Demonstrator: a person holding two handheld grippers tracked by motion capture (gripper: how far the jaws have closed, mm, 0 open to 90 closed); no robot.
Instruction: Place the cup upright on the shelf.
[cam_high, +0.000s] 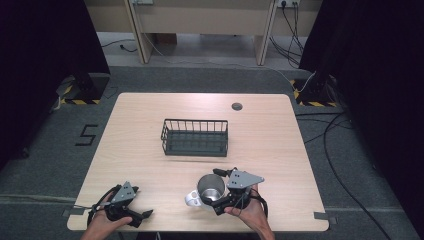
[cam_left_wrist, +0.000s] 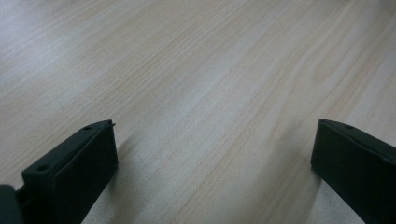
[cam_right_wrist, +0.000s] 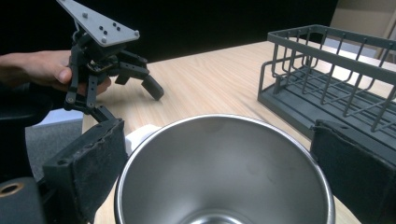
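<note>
- High view: a shiny steel cup (cam_high: 210, 188) with a white handle stands upright near the table's (cam_high: 150, 107) front edge, right of centre. The right gripper (cam_high: 220, 191) has its jaws spread to either side of the cup. The left gripper (cam_high: 141, 215) rests at the front left corner, jaws apart, holding nothing. A dark wire basket (cam_high: 195, 137) sits mid-table.
- Left gripper view: both jaws stand wide apart over bare wood.
- Right gripper view: the cup's open mouth (cam_right_wrist: 224, 172) sits between the padded jaws, just beside both; contact cannot be told.

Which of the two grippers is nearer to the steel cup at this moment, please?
Right. The right gripper has its jaws on either side of the steel cup, while the left gripper rests apart from it, near the table's front left corner.
</note>
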